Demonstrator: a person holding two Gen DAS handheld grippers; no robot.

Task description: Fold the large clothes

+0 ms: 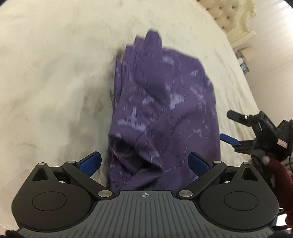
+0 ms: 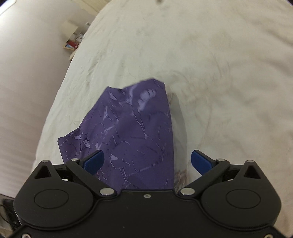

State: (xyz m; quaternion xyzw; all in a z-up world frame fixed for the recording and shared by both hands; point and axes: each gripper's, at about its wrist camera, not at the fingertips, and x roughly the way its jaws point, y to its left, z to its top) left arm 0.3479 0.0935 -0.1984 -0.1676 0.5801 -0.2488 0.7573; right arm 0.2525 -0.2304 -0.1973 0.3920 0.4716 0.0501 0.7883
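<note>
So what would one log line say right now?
purple patterned garment: bunched on cream bedsheet | left gripper: open | right gripper: open

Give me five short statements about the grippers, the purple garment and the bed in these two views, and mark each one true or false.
1. The left gripper has its jaws spread wide. True.
2. The purple garment lies spread out flat, without a single fold. False: it is bunched and folded over itself in a narrow heap.
3. The garment rests on a cream bedsheet. True.
4. The right gripper is clamped shut on the fabric. False: its jaws stand apart, with the fabric lying between them ungripped.
5. The tufted headboard is dark brown. False: it is cream, like the sheet.
</note>
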